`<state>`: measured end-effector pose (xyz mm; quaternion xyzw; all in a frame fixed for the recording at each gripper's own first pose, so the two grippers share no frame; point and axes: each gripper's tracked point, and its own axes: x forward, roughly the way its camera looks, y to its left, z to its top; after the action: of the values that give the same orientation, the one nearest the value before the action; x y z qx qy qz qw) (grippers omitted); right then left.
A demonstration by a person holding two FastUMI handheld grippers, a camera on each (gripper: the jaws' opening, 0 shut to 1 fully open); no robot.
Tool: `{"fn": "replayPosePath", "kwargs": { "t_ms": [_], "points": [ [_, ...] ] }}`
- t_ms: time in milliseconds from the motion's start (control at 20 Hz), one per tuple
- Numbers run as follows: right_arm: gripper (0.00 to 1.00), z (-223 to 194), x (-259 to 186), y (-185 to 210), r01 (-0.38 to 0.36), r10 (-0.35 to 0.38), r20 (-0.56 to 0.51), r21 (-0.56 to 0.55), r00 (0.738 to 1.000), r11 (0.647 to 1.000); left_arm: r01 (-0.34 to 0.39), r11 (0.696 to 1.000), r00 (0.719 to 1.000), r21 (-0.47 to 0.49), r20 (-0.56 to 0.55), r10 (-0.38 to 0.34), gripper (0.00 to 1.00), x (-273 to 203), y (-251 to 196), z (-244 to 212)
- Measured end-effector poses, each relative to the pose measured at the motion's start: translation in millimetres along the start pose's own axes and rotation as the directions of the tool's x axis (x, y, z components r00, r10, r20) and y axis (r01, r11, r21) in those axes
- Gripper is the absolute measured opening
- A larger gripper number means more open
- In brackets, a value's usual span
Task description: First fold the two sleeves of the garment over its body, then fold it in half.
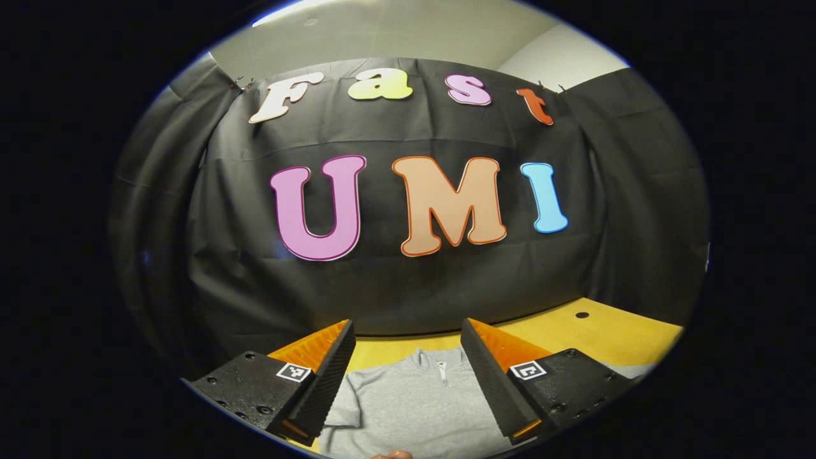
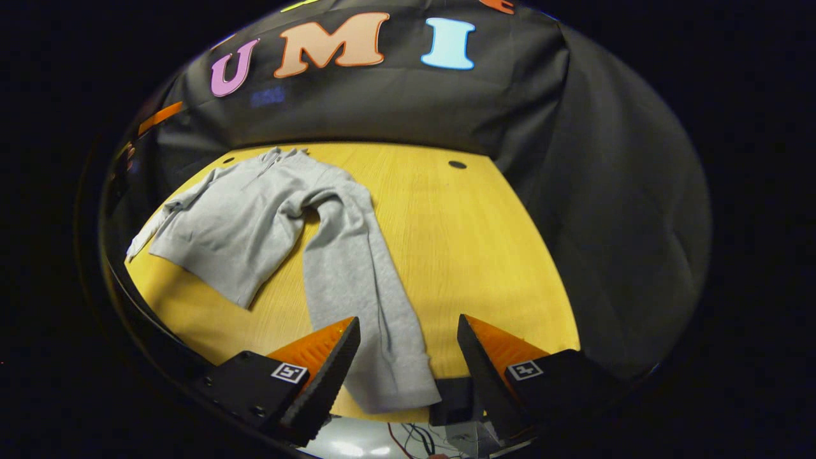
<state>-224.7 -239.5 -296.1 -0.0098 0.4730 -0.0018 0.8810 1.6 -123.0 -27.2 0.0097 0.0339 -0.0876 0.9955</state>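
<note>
Sweatshirt [image 2: 236, 223]: lay flat on the tabletop [image 2: 459, 242], sleeve [image 2: 363, 287] stretched toward 6 o'clock, unfolded. Right tongs [image 2: 408, 357]: released, straddling the cuff above. Left tongs [image 1: 408, 370]: released, empty. Step judged: first sleeve fold; next, descend and pinch the cuff.

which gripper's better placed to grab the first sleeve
Likely the right gripper: the long sleeve runs straight toward its open fingers, its cuff lying between them. The left gripper is open too, but it faces the garment's collar, not a sleeve.
</note>
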Motion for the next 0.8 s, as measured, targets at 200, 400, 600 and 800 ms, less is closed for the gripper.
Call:
{"fn": "replayPosePath", "kwargs": {
  "t_ms": [200, 400, 600, 800],
  "points": [
    [0.98, -31, 8, 8, -0.069, 0.067, -0.093, -0.011, 0.993, 0.998, 0.006, 1.000, 1.000, 0.016, -0.015, -0.005, 0.97, -3, -15, -2],
    [0.98, -50, 17, 4, -0.081, 0.074, -0.153, -0.038, 0.985, 0.996, 0.002, 1.000, 1.000, 0.022, -0.023, -0.002, 0.97, -5, -29, -3],
    [0.99, -58, 24, 9, -0.110, 0.103, -0.192, -0.027, 0.976, 0.994, -0.008, 1.000, 1.000, 0.026, -0.019, 0.008, 0.96, -8, -45, 0],
    [0.93, -59, 27, 11, -0.136, 0.136, -0.203, 0.015, 0.970, 0.991, -0.018, 1.000, 1.000, 0.014, -0.024, 0.019, 0.96, -13, -60, 0]
  ]
}}
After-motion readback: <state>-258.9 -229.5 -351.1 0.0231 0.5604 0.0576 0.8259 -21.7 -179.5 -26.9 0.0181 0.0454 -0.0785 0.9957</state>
